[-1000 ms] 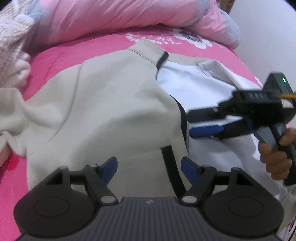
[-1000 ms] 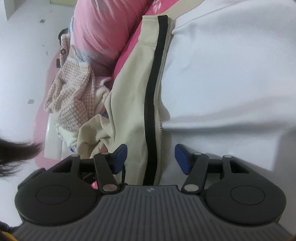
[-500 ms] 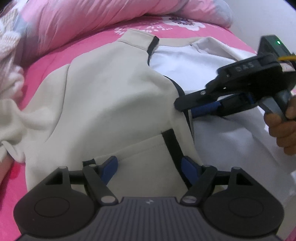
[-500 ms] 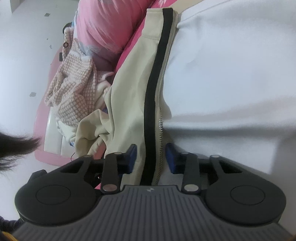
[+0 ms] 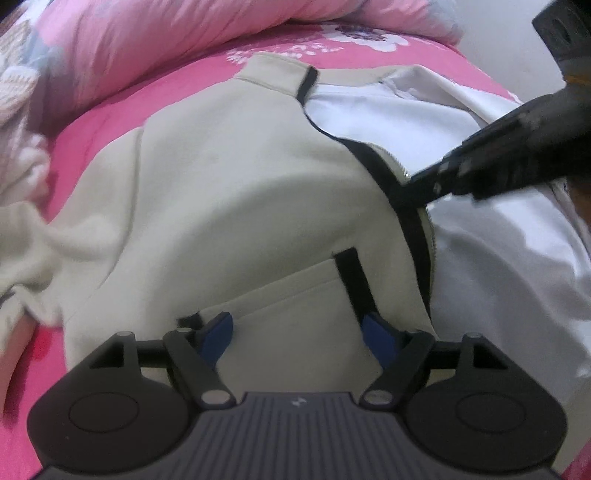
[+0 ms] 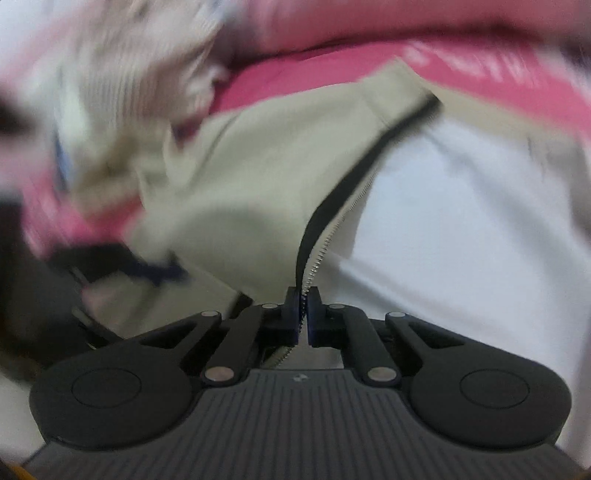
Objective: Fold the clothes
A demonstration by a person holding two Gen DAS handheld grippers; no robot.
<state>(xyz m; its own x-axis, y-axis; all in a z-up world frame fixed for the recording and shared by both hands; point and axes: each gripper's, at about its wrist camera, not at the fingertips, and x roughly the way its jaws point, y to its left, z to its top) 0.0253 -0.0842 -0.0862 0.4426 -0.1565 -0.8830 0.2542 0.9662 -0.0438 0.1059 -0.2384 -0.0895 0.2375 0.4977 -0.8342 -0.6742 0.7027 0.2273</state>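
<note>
A beige zip jacket (image 5: 240,206) with black trim and a white lining (image 5: 498,266) lies open on the pink bed. My left gripper (image 5: 295,332) stands open over the jacket's lower hem, its blue pads either side of the pocket area. In the left wrist view my right gripper (image 5: 417,188) reaches in from the right and pinches the black zipper edge (image 5: 413,229). The right wrist view is blurred; there my right gripper (image 6: 303,314) is shut on the zipper edge (image 6: 332,229) of the jacket (image 6: 240,192).
A pink floral bedsheet (image 5: 110,110) lies under the jacket, with a pink quilt (image 5: 184,33) bunched at the back. A crumpled beige sleeve (image 5: 33,251) trails to the left. More bunched pale cloth (image 6: 122,74) shows at upper left in the right wrist view.
My right gripper went from open to shut on the jacket's zipper edge and swung with it. My left gripper has edged closer over the hem, still open.
</note>
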